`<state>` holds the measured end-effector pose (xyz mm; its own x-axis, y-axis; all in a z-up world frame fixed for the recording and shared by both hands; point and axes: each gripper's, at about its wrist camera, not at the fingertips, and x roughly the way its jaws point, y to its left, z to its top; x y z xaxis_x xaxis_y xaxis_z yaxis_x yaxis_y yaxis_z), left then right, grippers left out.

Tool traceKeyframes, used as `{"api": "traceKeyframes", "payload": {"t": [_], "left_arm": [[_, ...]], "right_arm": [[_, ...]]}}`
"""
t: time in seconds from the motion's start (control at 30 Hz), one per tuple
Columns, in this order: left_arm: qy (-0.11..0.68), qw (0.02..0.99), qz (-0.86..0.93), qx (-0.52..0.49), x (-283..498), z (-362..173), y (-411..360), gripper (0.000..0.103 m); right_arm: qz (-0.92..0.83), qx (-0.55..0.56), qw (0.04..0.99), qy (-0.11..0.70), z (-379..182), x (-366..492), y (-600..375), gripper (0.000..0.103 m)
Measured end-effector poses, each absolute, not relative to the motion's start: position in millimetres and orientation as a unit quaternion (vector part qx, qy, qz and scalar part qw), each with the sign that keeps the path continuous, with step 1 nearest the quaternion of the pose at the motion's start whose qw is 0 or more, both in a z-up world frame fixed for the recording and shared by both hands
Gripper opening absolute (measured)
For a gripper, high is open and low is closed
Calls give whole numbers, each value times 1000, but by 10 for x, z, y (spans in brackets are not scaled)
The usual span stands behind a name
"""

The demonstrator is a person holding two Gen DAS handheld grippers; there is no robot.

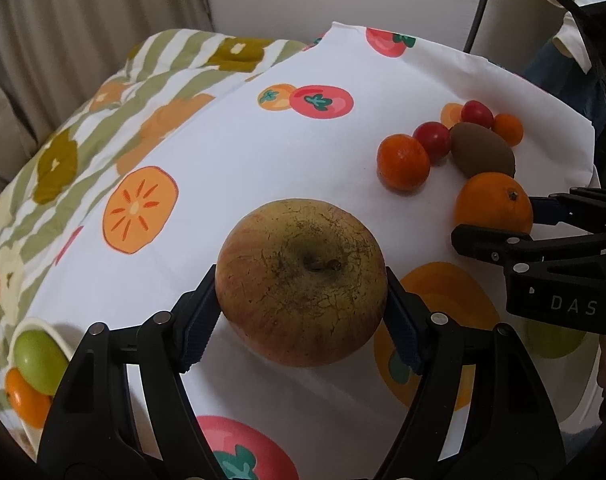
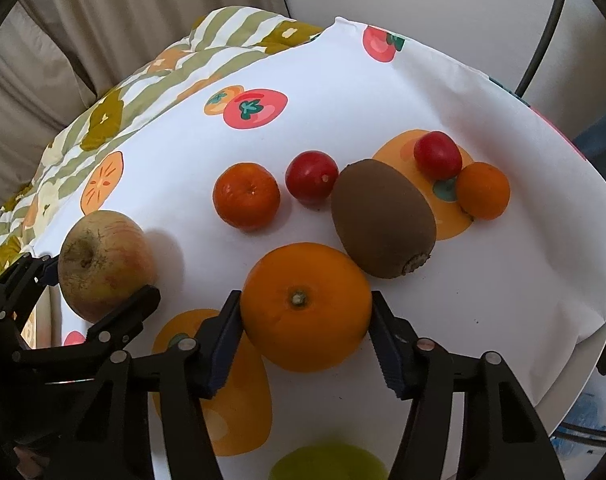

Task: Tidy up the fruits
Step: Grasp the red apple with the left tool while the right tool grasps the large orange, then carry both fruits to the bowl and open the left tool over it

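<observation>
Left claw grasps apple; right claw clenched on orange; green fruit blurred, cut off.

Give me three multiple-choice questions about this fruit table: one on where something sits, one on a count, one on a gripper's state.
1. Where is the kiwi?
A. in a bowl
B. just beyond the large orange
C. on the floor

2. How many small red fruits are out?
A. one
B. two
C. four

3. The left gripper is:
A. open over bare cloth
B. closed on the apple
C. closed on a banana

Answers: B, the kiwi lies right behind the orange; B, one red fruit sits on either side of the kiwi; B, the apple is clamped on both sides.
</observation>
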<state>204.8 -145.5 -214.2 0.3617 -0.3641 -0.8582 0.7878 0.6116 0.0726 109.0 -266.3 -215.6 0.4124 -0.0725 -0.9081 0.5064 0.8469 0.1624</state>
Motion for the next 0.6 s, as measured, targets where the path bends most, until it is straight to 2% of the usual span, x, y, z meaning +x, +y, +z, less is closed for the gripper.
{"api": "traceKeyframes", "payload": {"t": [0.3,0.6], "left_arm": [[426,810,-336,224,1937,-1916,-1304,79],[408,853,-269,181,1854,-1459,-921,79]], "right_arm": [[-147,191,834,497,-1912,1052,-2593,56],[-91,146,864,472,-1468,1084,-2409,56]]}}
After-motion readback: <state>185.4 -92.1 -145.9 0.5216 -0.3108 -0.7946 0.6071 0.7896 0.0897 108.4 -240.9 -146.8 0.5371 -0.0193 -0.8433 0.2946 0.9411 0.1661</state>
